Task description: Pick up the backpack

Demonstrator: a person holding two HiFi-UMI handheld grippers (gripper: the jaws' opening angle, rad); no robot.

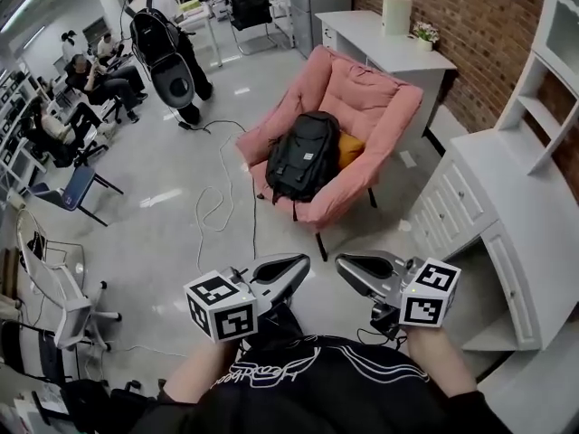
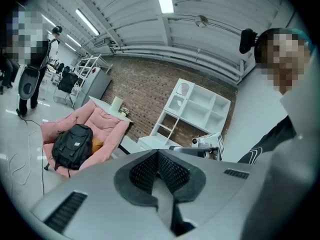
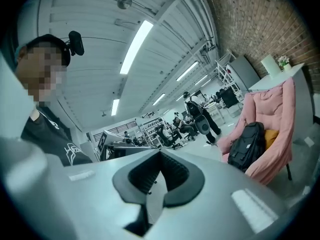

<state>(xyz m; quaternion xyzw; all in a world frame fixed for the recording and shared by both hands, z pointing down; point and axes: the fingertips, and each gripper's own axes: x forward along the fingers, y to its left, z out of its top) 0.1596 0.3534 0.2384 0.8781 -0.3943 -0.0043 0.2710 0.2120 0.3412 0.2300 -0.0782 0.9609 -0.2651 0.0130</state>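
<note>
Head view: looking steeply down, the left gripper (image 1: 298, 262) and right gripper (image 1: 346, 265) sit side by side near the bottom edge, close to the person's body, with their tips almost meeting. Both pairs of jaws are pressed together with nothing between them. The black backpack (image 1: 303, 156) stands propped on the seat of a pink armchair (image 1: 366, 93) in the upper middle, well apart from both grippers. An orange cushion (image 1: 350, 148) touches its right side. Bare grey floor (image 1: 163, 233) lies open between the grippers and the chair's front edge. A white cable (image 1: 213, 202) loops over the floor just left of the chair. A white chest of drawers (image 1: 452, 208) stands near the chair's right side, leaving only a narrow strip of floor there. A white counter (image 1: 384, 51) runs behind the chair along a brick wall (image 1: 479, 25). To the left the floor stays wide open as far as a blue folding chair (image 1: 77, 188).

Left gripper view: the jaws are closed, the ribbed pads meeting, nothing gripped. The backpack shows at the left on the armchair, well away. White shelves (image 2: 195, 106) stand against the brick wall.

Right gripper view: the jaws are closed and empty. The backpack sits at the right edge on the armchair, with open floor leading towards it.
</note>
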